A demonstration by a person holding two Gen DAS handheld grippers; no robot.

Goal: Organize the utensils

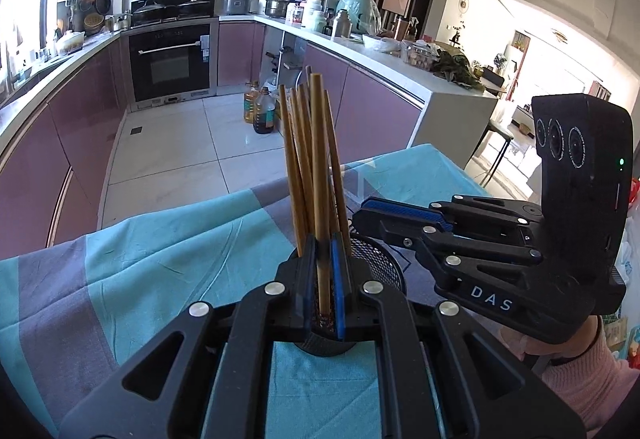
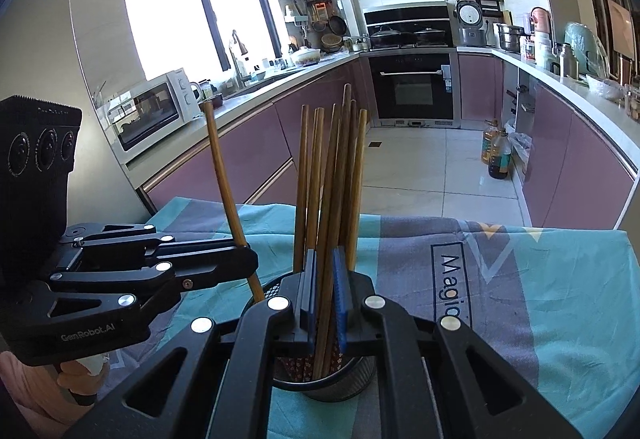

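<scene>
- Leftmost, the left gripper (image 2: 244, 259) is seen in the right wrist view, its fingers pressed onto a single chopstick (image 2: 226, 191) that leans away from the bundle, its lower end dipping into the mesh holder (image 2: 276, 285).
- From the left wrist view, that same chopstick (image 1: 320, 175) is seen clamped upright between the blue pads (image 1: 338, 279) of the left gripper (image 1: 322, 275), directly above the holder (image 1: 384, 267).
- Centrally, a bundle of wooden chopsticks (image 2: 332, 179) is seen standing in the holder, fanned slightly at the top.
- Around one or two of these, the right gripper (image 2: 324, 295) is closed, though whether the pads actually press them cannot be told.
- Beneath everything, a teal and grey cloth (image 2: 540, 279) is spread, on which the holder stands.
- Further right, in the left wrist view, the right gripper (image 1: 360, 213) is seen from the side, reaching over the holder's rim.
</scene>
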